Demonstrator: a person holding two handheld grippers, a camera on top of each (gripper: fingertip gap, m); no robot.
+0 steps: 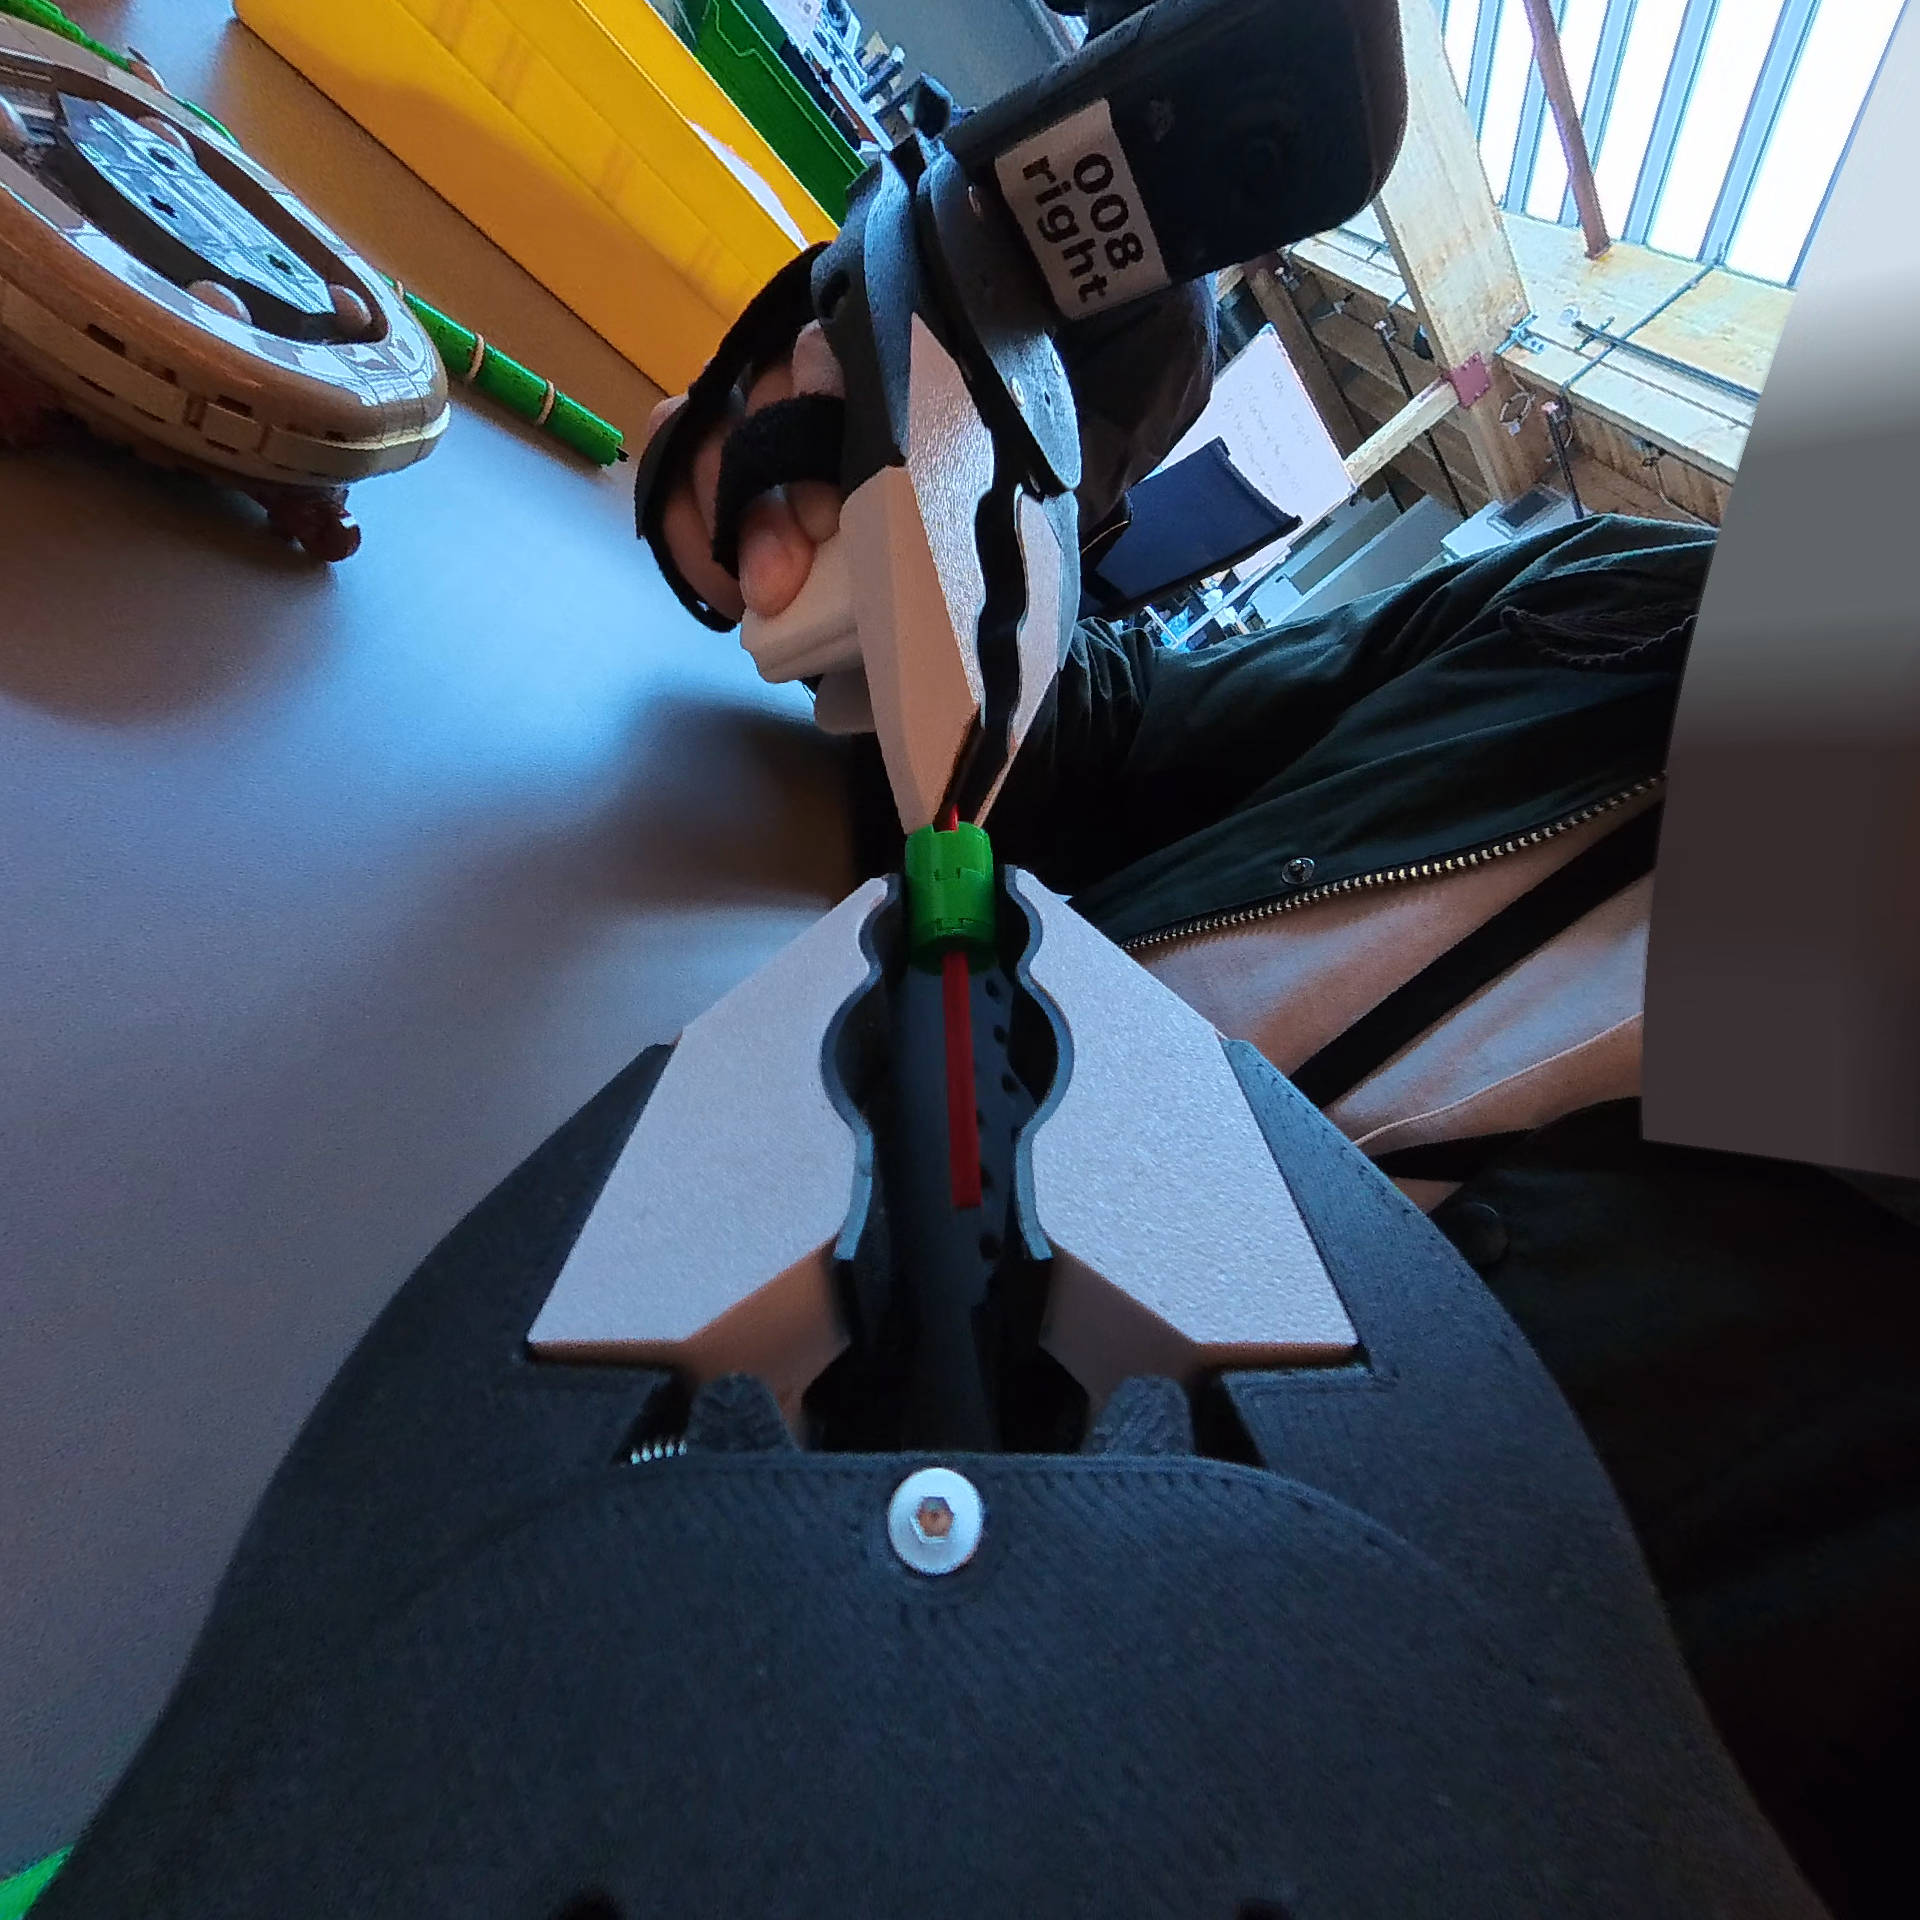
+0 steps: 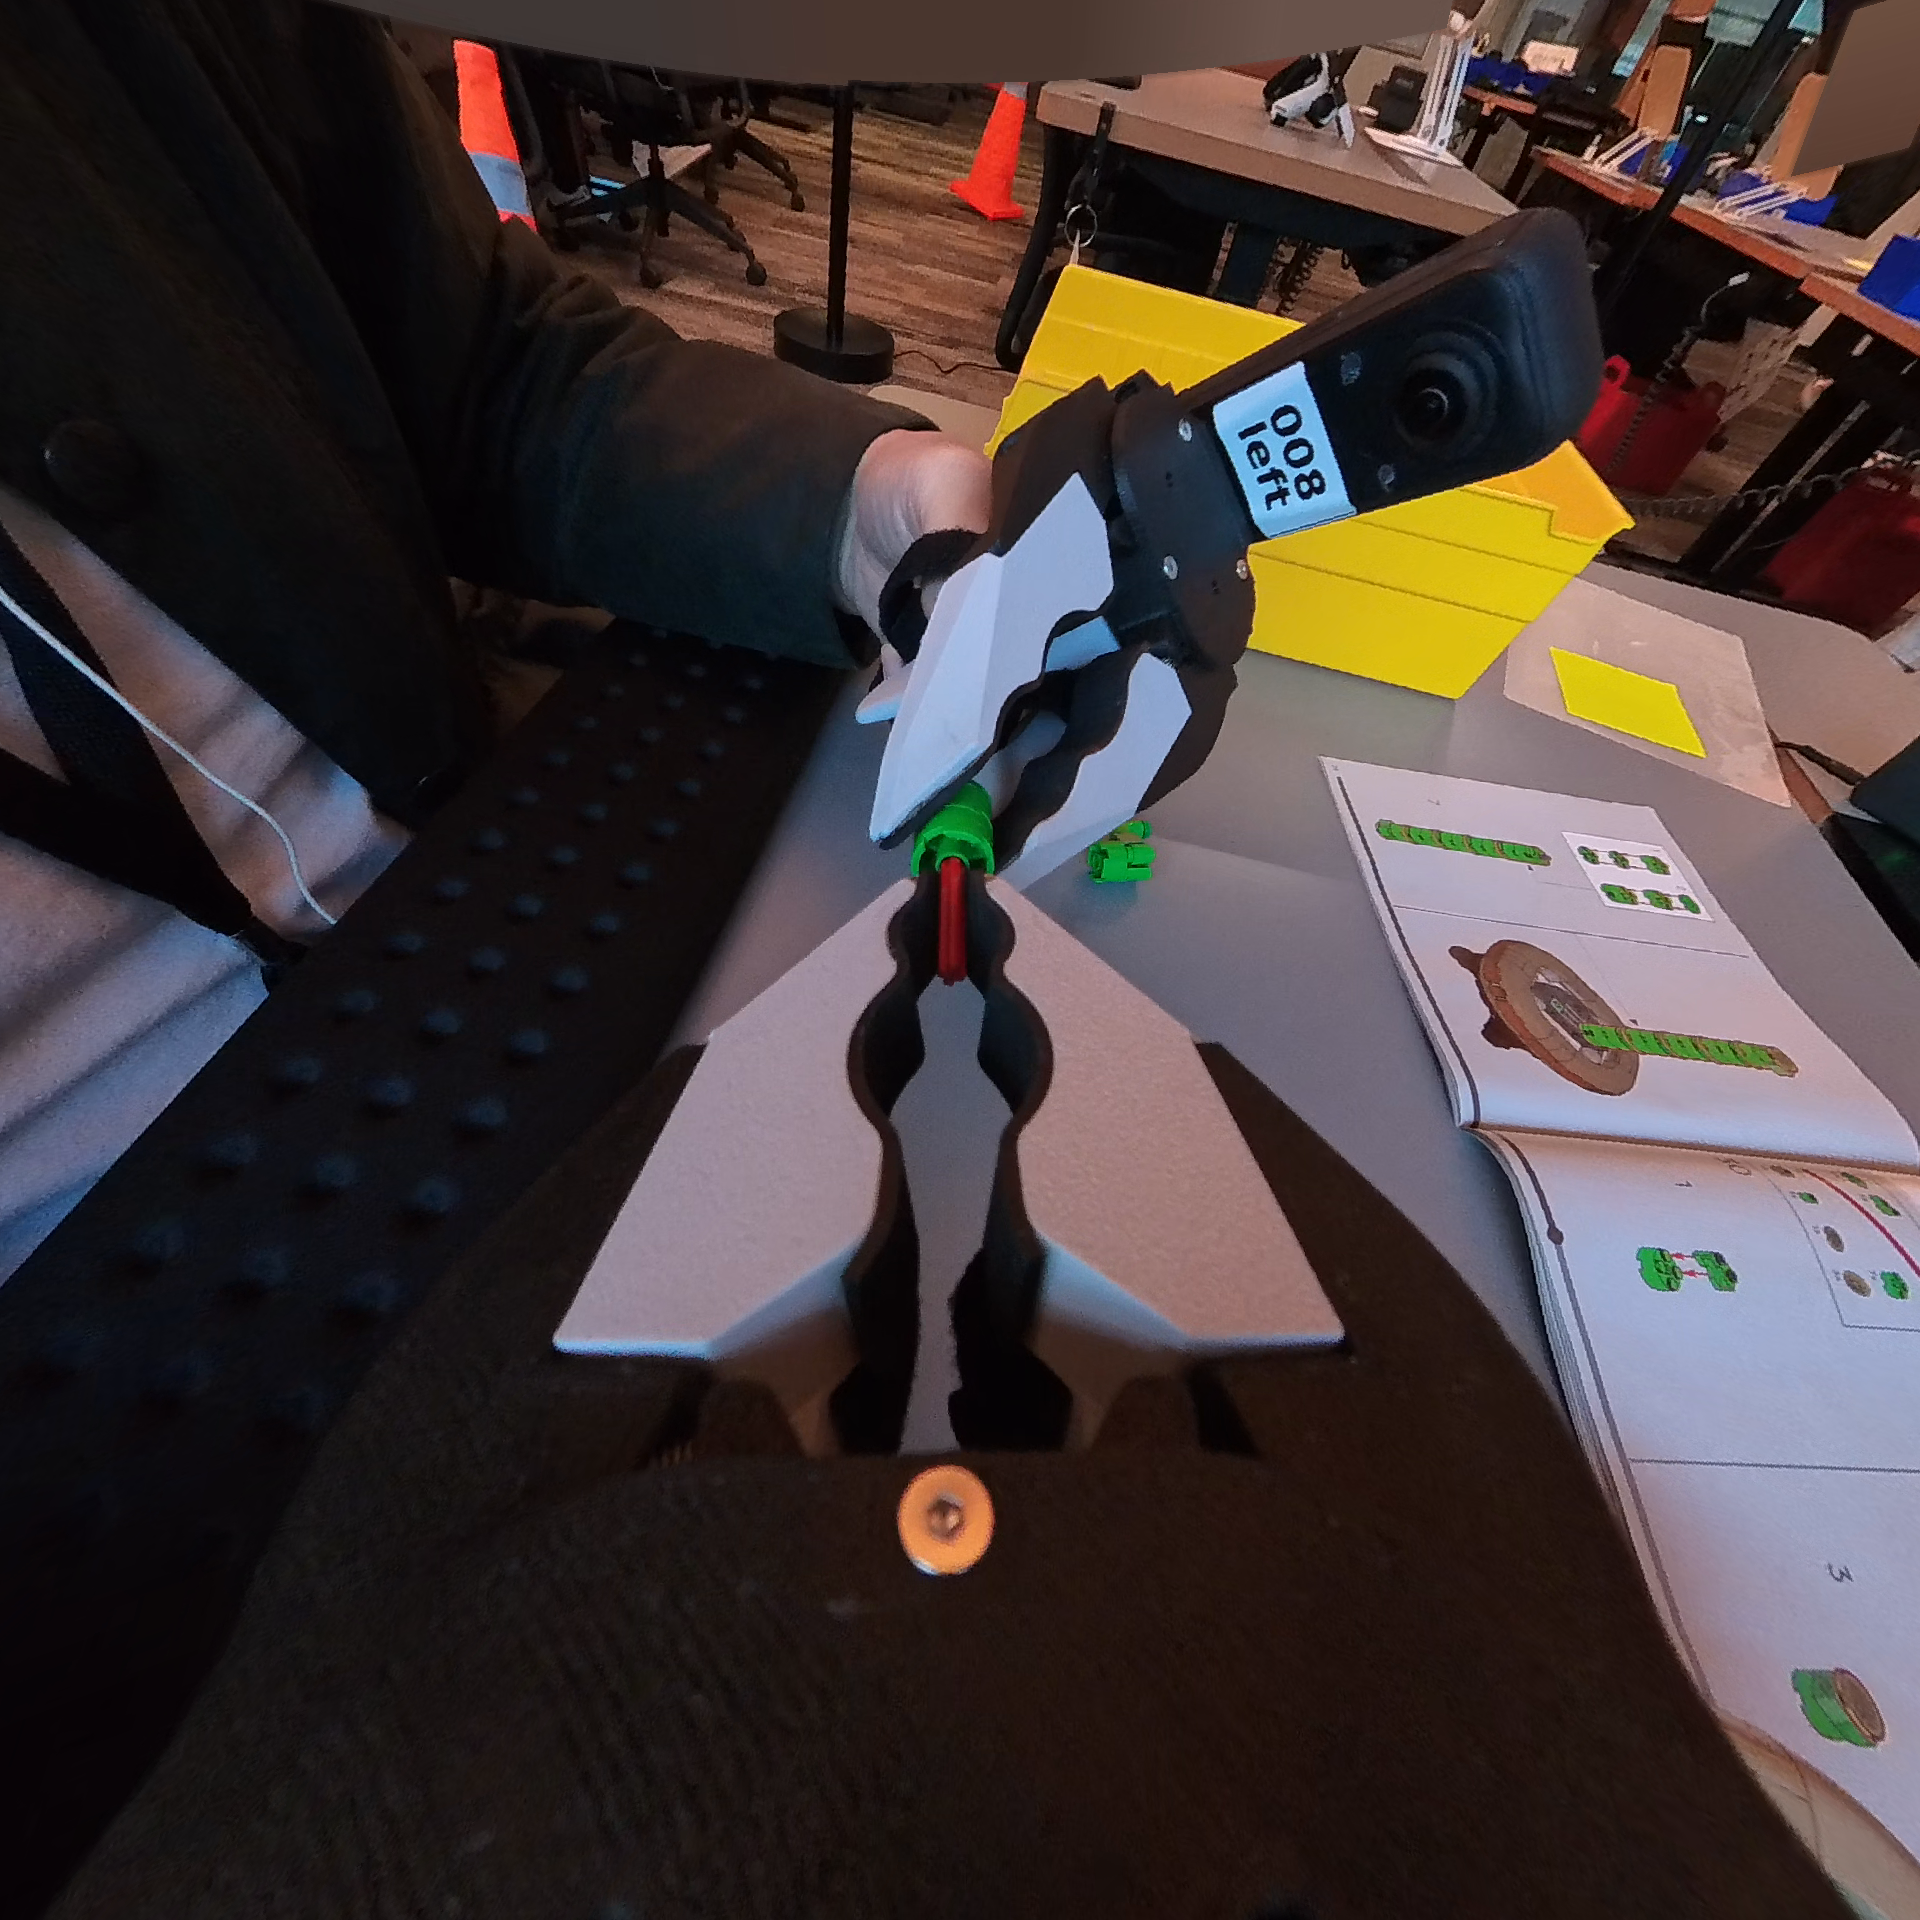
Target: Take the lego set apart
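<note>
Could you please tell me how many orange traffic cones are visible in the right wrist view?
2. One traffic cone stands on the floor at upper left behind the person's sleeve; the other cone stands farther right, near a table leg. Furniture may hide more.

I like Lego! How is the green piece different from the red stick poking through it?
The green piece is short, fat and notched; the red stick is long, thin and smooth. The left claw squeezes the green piece, while the right claw pinches the red stick. Both are plastic Lego parts, joined and held above the table.
</note>
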